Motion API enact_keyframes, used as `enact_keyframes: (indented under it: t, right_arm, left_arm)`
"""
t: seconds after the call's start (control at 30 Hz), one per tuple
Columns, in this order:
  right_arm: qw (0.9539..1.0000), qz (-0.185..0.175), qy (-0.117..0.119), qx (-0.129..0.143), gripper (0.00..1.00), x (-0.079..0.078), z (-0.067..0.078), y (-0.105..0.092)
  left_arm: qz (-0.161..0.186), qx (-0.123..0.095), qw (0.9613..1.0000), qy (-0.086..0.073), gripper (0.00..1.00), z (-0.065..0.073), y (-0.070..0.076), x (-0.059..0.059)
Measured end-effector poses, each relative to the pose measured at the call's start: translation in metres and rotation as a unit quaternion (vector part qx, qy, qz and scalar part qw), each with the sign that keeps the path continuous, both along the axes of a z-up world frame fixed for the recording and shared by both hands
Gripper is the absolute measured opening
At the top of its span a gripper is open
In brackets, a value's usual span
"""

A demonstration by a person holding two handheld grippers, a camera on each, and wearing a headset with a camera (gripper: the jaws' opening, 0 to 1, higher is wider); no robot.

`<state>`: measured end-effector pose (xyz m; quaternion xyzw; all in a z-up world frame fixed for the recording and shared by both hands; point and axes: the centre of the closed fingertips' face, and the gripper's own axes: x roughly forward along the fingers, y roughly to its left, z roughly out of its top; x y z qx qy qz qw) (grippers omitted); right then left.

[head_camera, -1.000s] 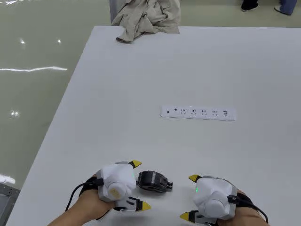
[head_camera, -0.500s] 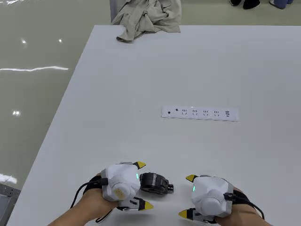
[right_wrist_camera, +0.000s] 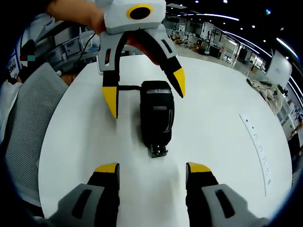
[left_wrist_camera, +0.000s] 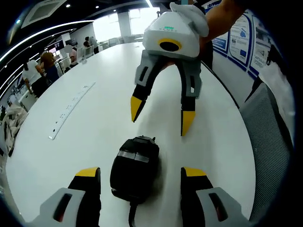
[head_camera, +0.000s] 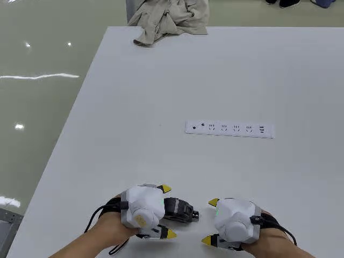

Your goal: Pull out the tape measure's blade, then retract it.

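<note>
A black tape measure point(head_camera: 179, 210) lies on the white table point(head_camera: 215, 80) near its front edge. In the left gripper view the tape measure point(left_wrist_camera: 135, 166) sits between my open jaws, its blade end pointing away. My left gripper point(head_camera: 166, 212) is open around its rear half, jaws apart from the case. My right gripper point(head_camera: 209, 221) is open, facing it from the right with a small gap. In the right gripper view the tape measure point(right_wrist_camera: 157, 115) has its blade tab toward me, ahead of my right gripper point(right_wrist_camera: 151, 168). The blade is inside the case.
A white power strip point(head_camera: 229, 129) lies mid-table, right of centre. A beige cloth point(head_camera: 167, 17) is heaped at the table's far edge. The table's left edge drops to a glossy floor point(head_camera: 37, 80). A grey mesh chair point(left_wrist_camera: 267, 137) stands behind.
My left gripper has slid right so its jaws now reach around the tape measure's rear. My right gripper has edged left toward the case. The tape measure stays in place.
</note>
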<state>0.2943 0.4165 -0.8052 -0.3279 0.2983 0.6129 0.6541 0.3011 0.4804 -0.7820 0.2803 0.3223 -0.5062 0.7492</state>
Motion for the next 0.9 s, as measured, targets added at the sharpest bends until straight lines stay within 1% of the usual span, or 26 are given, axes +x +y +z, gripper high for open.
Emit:
enact_keyframes:
  t: [0.2,0.4,0.47,0.57,0.8,0.9]
  right_arm:
    - [1.0000,0.002,0.003,0.004,0.55,0.000,-0.002,0.001]
    - [1.0000,0.005,0.004,0.006,0.54,0.002,-0.004,0.005]
    - [0.9998,0.014,0.004,0.012,0.53,0.001,-0.003,0.008]
    - [0.9997,0.022,0.003,0.012,0.52,0.002,-0.004,0.010]
    - [0.9994,0.033,0.005,0.007,0.50,0.005,-0.008,0.012]
    - [0.9993,0.036,0.005,0.006,0.49,0.006,-0.010,0.013]
  left_arm:
    - [-0.006,-0.003,1.0000,0.001,0.64,-0.002,-0.002,0.000]
    - [-0.015,-0.001,0.9999,0.003,0.62,-0.005,-0.004,0.001]
    - [-0.017,0.000,0.9998,0.003,0.61,-0.006,-0.004,0.002]
    - [-0.022,0.002,0.9998,0.002,0.59,-0.008,-0.005,0.002]
    - [-0.030,0.005,0.9995,0.001,0.57,-0.010,-0.006,0.003]
    - [-0.034,0.009,0.9994,-0.001,0.56,-0.011,-0.006,0.002]
